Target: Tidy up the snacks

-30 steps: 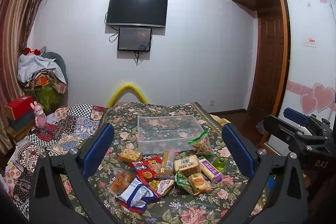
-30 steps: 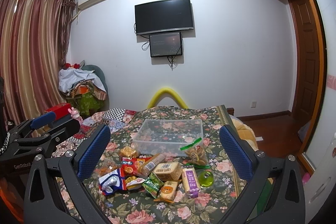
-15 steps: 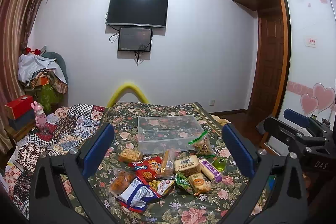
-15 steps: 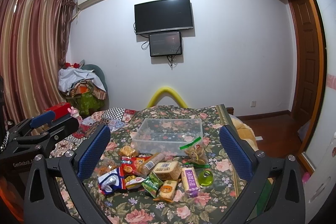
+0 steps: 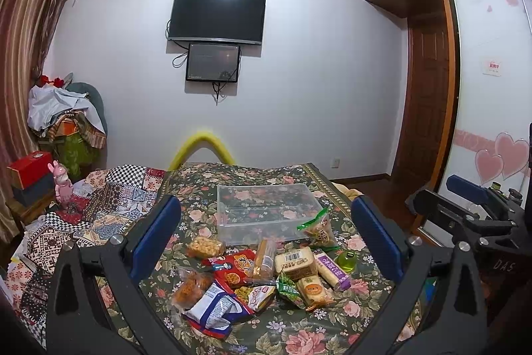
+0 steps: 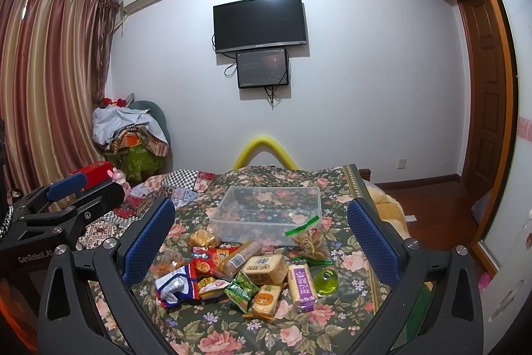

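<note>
Snacks [image 5: 262, 268] heaped near you, about a dozen packets, one clear bin [image 5: 267, 212] just beyond, your left gripper [image 5: 266, 242] and right gripper [image 6: 261, 242] both spread wide, empty, nothing moved since earlier.

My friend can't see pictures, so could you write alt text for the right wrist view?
Two open blue-padded fingers frame a pile of snack packets on a floral tablecloth, with an empty clear plastic bin just behind them. A television hangs on the far wall.

Snack pile [image 5: 266, 271] crowds the clear bin's [image 5: 266, 212] front wall; its open top is unobstructed.
</note>
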